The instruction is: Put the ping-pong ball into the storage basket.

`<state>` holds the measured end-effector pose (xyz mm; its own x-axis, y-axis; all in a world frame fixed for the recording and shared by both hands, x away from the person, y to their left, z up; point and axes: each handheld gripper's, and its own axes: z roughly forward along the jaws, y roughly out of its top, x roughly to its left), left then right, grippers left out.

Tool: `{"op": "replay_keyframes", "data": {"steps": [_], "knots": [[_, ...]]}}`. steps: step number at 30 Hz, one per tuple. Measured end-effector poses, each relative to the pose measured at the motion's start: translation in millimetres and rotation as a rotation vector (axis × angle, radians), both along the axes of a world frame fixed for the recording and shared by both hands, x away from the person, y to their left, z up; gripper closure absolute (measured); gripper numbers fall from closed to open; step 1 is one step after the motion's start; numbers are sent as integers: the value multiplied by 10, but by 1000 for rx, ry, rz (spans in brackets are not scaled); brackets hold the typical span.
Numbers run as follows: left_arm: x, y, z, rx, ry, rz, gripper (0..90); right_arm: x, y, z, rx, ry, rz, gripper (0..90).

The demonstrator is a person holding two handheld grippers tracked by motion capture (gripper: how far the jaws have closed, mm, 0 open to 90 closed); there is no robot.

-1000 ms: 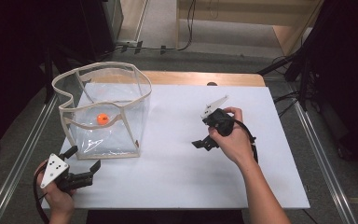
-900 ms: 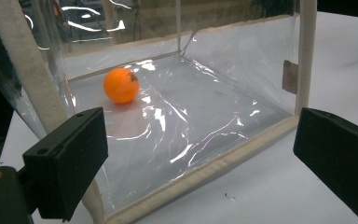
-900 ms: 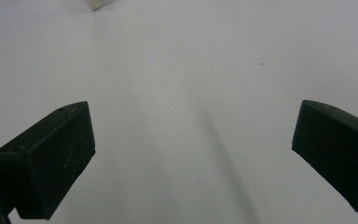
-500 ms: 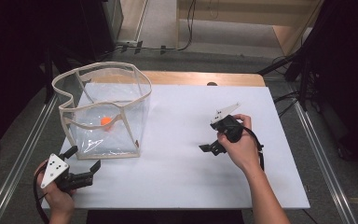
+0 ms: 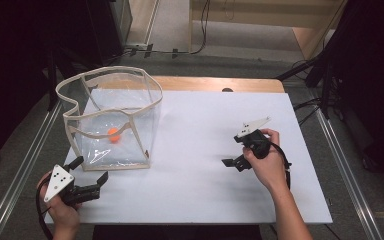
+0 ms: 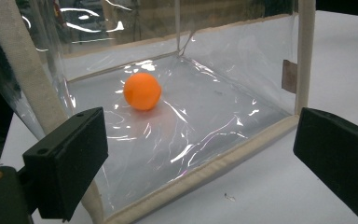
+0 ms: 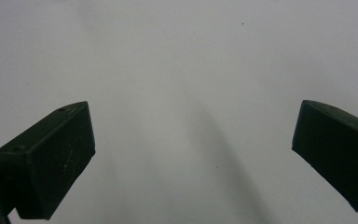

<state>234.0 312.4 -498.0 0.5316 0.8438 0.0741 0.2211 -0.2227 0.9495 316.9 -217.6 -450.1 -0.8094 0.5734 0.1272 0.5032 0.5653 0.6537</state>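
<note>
My left claw (image 5: 91, 175): wide, empty, beside the bag (image 5: 111, 120). Right claw (image 5: 231, 151): wide, empty, over bare table (image 5: 195, 130). Ball (image 6: 142, 91): inside bag. Step: approach. Next: likely steadying the bag's rim.

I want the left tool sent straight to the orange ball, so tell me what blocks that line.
The clear bag's near wall stands between the left tool and the orange ball, which lies inside on the bag's floor. The tool sits outside, low by the bottom hem. The bag's top is open, so coming in from above looks likelier.
</note>
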Motion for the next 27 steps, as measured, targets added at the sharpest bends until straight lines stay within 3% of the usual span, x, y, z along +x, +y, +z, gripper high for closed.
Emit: {"op": "replay_keyframes", "data": {"steps": [27], "knots": [[-15, -4, 2, 11, -9, -8, 36, -283, -492, -208, 63, -10, -89, 0]]}}
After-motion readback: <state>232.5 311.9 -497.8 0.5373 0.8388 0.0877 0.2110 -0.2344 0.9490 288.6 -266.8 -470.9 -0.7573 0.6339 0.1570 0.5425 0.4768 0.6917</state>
